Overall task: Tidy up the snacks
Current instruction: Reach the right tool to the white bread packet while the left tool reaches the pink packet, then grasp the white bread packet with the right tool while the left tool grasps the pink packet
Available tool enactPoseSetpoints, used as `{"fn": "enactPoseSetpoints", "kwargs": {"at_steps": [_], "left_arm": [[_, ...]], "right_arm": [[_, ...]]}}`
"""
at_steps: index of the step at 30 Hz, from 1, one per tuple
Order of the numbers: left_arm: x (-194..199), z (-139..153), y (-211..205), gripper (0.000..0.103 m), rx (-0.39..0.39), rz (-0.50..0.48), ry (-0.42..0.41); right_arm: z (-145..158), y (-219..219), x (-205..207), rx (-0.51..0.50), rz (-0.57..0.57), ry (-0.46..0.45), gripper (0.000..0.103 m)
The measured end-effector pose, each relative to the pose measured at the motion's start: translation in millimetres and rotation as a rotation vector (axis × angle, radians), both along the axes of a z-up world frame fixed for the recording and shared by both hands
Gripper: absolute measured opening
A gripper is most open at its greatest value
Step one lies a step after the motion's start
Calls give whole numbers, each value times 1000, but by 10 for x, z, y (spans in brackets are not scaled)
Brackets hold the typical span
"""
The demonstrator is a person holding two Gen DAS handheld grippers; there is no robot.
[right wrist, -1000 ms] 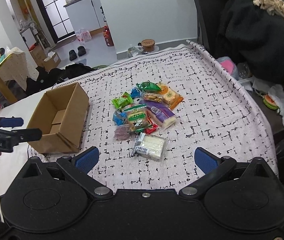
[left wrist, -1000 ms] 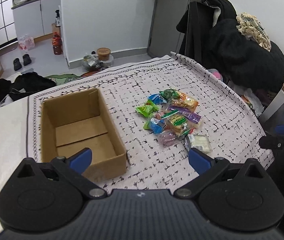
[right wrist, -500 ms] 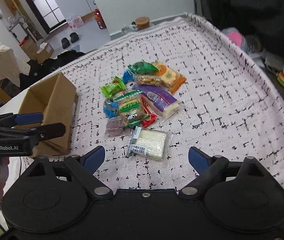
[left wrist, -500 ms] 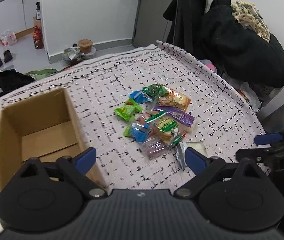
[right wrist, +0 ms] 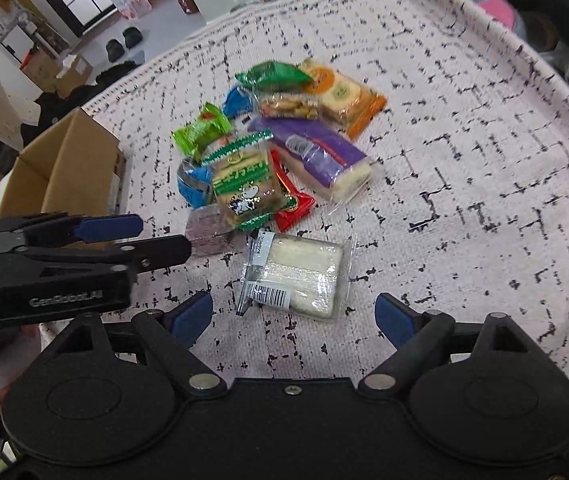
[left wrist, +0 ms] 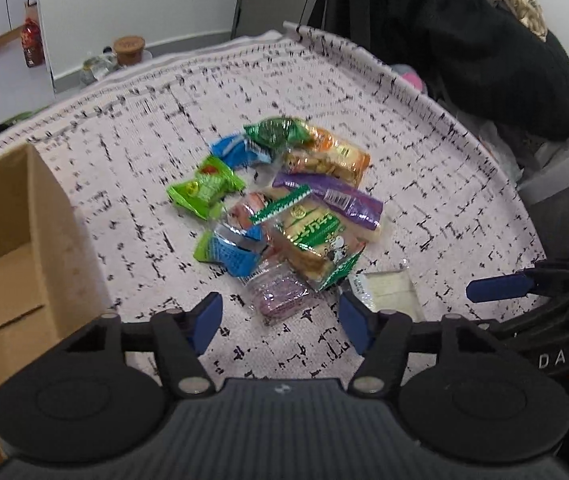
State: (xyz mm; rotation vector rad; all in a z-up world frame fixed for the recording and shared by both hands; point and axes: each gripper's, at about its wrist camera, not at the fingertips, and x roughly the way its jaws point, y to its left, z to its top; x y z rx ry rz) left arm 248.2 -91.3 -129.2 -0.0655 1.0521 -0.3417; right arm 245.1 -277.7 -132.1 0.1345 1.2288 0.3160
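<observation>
A pile of several wrapped snacks lies on the patterned tablecloth, also in the right wrist view. My left gripper is open and empty, just short of a small purple packet at the pile's near edge. My right gripper is open and empty, just short of a clear-wrapped white snack. That white snack also shows by my left gripper's right finger. An open empty cardboard box stands left of the pile.
The round table's edge curves along the right. Dark clothes hang on a chair behind it. The right gripper shows at the left wrist view's right side. The left gripper shows at the right wrist view's left.
Both grippers have moved forward and down toward the pile. The left gripper swung right, away from the box, and its fingers have narrowed somewhat. The snacks have not moved.
</observation>
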Motion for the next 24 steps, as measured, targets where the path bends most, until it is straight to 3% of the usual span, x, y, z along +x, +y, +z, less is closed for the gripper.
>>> {"fn": "enactPoseSetpoints", "kwargs": {"at_steps": [9, 12, 14, 17, 24], "left_arm": [[243, -323, -85, 60, 43, -25, 71], [317, -419, -99, 60, 65, -31, 102], [364, -466, -105, 61, 63, -41, 121], [387, -486, -143, 64, 60, -69, 116], [432, -535, -247, 72, 55, -104, 85]], "right_arm": [[-319, 32, 217, -15, -23, 64, 87], [-413, -2, 272, -10, -31, 95, 80], [-412, -12, 287, -20, -21, 94, 64], [-414, -59, 312, -18, -25, 113, 57], [-361, -161, 250, -33, -58, 106, 53]]}}
